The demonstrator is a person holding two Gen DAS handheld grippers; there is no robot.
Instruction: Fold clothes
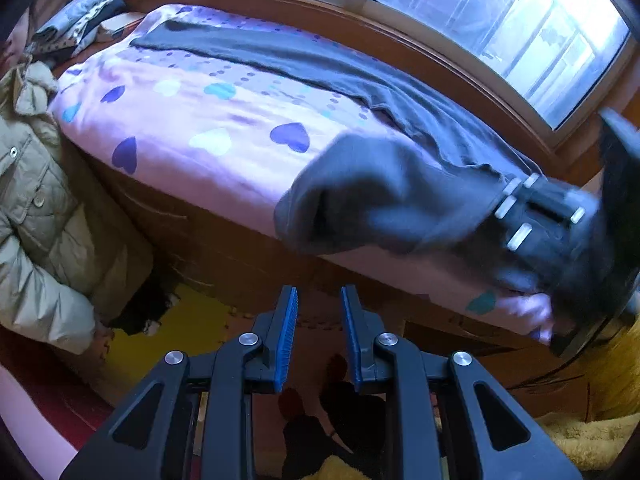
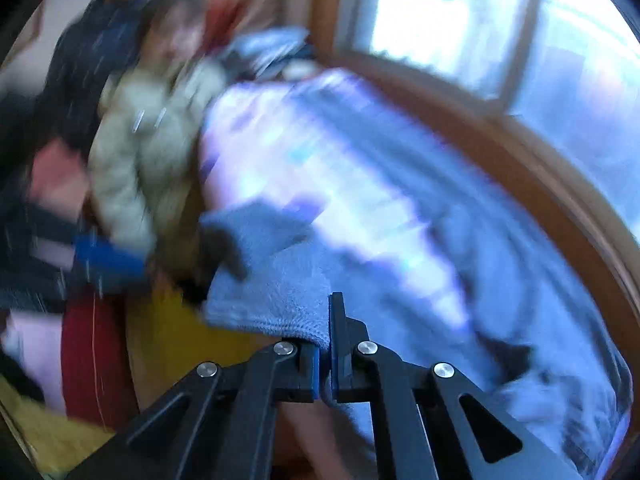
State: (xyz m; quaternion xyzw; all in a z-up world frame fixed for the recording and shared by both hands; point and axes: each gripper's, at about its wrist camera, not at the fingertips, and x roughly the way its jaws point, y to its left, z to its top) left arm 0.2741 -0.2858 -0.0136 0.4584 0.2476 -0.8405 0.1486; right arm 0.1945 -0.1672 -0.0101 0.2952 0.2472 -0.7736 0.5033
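A dark grey garment (image 1: 320, 64) lies stretched along the far side of the bed (image 1: 208, 120), near the window. Its near end (image 1: 360, 196) is lifted and bunched at the bed's front edge, blurred by motion. My right gripper (image 1: 536, 208) holds that end from the right. In the right wrist view the right gripper (image 2: 326, 344) is shut on a fold of the grey cloth (image 2: 272, 280), which drapes over its left finger. My left gripper (image 1: 319, 292) is open and holds nothing. It hovers over the floor in front of the bed, below the lifted cloth.
A person in a beige padded jacket (image 1: 36, 200) stands at the bed's left end; a second person in dark clothes (image 2: 92, 60) is behind. Folded fabrics (image 1: 76, 20) are piled at the far left corner. A wooden ledge and window (image 1: 500, 20) run behind the bed. Yellow mat (image 1: 192, 320) below.
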